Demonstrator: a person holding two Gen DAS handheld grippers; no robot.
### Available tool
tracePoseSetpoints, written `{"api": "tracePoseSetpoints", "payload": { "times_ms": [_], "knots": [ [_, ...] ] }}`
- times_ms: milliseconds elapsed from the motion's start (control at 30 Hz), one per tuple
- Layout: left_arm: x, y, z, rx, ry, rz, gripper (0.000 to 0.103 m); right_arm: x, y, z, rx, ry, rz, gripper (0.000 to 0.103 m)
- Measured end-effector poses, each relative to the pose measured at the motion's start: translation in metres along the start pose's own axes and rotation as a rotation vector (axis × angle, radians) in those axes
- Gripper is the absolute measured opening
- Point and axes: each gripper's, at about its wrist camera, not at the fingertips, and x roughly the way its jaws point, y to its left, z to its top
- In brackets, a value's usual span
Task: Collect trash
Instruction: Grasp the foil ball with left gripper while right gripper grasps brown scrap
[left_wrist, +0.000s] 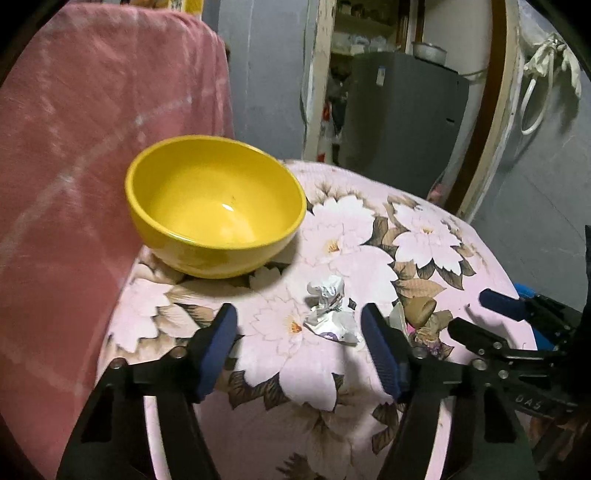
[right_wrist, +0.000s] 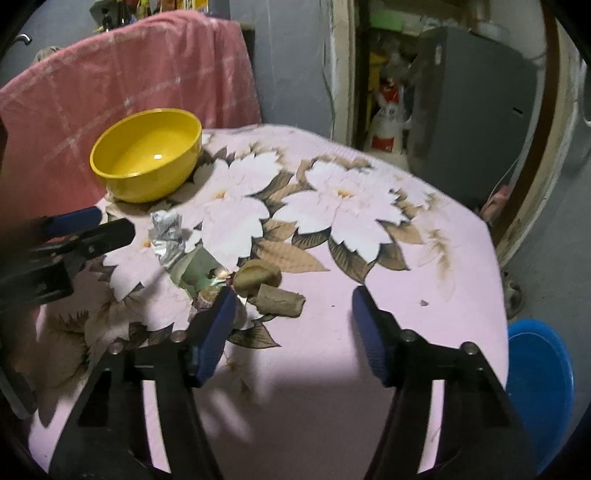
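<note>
Yellow glazed ceramic caught the eye first: an empty bowl (left_wrist: 216, 206) stood at the far corner of the surface (right_wrist: 436, 266), which was covered in a pink cloth printed with big pale flowers. The trash lay nearer the middle: a crumpled silvery wrapper (left_wrist: 330, 310), and just beside it two brown scraps (right_wrist: 269, 284) with a bit of torn coloured packet touching them. The left hand-held gripper (left_wrist: 299, 347) hovered over the cloth with its jaws apart and nothing between the pads, the wrapper lying just ahead of its right finger. The right hand-held gripper (right_wrist: 291, 332) was likewise parted and empty, the brown scraps sitting just past its left fingertip. To my mind the step was the first pick, and doing it well meant centring each piece between the pads before closing, coming down low enough to pinch the light foil without snagging the cloth, and keeping the two tools from knocking together, since they stood close. As for writing, small letters on the right tool's body, seen from the left camera, looked like "DAS"; the print on the wrapper was too crumpled to read.
</note>
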Motion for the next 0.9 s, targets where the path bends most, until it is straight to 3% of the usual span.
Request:
{"api": "tracePoseSetpoints", "payload": {
  "times_ms": [133, 367, 500, 600, 900],
  "knots": [
    [0.014, 0.004, 0.005, -0.022, 0.048, -0.036, 0.049, 0.015, -0.001, 0.001, -0.007, 0.050, 0.014, 0.053],
    [0.028, -0.002, 0.010, 0.005, 0.090, -0.061, 0.044, 0.026, -0.008, 0.001, 0.039, 0.084, 0.077, 0.050],
    [0.034, -0.004, 0.010, -0.011, 0.111, -0.088, 0.029, 0.026, -0.009, 0.000, 0.043, 0.082, 0.099, 0.037],
    [0.033, -0.008, 0.011, 0.000, 0.100, -0.085, 0.021, 0.026, -0.008, 0.001, 0.039, 0.076, 0.106, 0.037],
    [0.017, -0.018, 0.005, -0.010, 0.059, -0.081, 0.013, -0.005, -0.014, -0.011, 0.083, 0.000, 0.110, 0.037]
  ]
}}
